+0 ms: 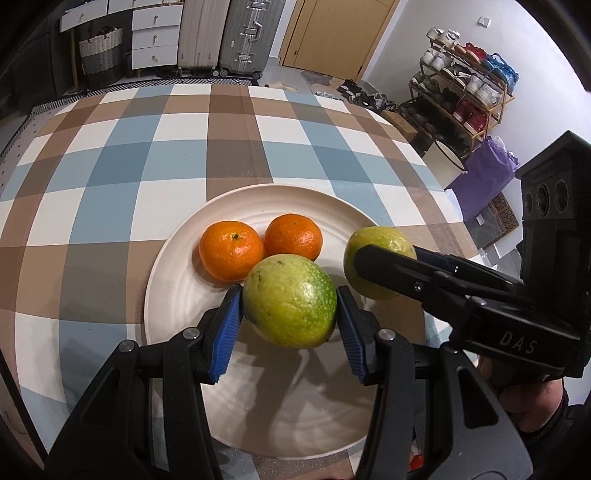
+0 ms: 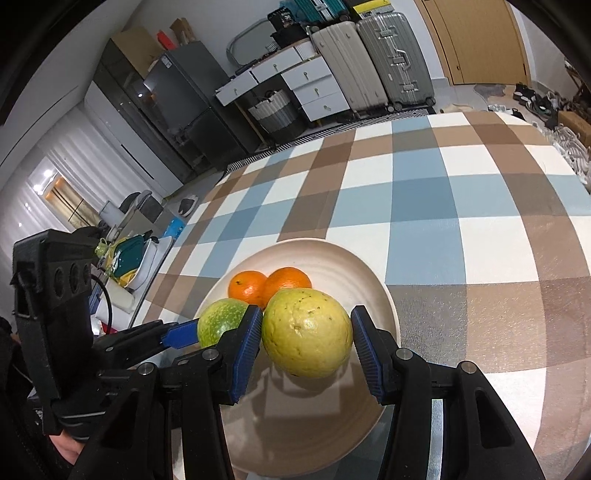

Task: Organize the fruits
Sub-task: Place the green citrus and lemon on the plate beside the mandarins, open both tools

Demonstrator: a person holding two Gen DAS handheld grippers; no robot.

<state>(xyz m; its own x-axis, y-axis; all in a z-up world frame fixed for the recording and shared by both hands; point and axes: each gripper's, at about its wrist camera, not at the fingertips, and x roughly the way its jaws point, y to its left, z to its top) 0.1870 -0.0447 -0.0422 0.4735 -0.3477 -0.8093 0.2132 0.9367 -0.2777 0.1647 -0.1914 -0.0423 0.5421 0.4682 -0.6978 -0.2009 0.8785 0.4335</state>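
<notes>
A cream plate point(image 1: 177, 295) point(image 2: 369, 273) sits on the checked tablecloth and holds two oranges point(image 1: 232, 250) point(image 1: 293, 236) point(image 2: 246, 283). My left gripper point(image 1: 290, 314) is shut on a green fruit point(image 1: 290, 301) and holds it just above the plate's middle; the fruit also shows in the right wrist view point(image 2: 218, 323). My right gripper point(image 2: 306, 334) is shut on a yellow-green fruit point(image 2: 307, 332) above the plate's right side. In the left wrist view it reaches in from the right, and that fruit point(image 1: 380, 240) is partly hidden by a finger point(image 1: 391, 273).
The checked table point(image 1: 147, 155) point(image 2: 461, 203) stretches beyond the plate. A shoe rack point(image 1: 461, 92) stands to the right, suitcases point(image 1: 243, 33) and white drawers point(image 1: 155, 37) behind the table.
</notes>
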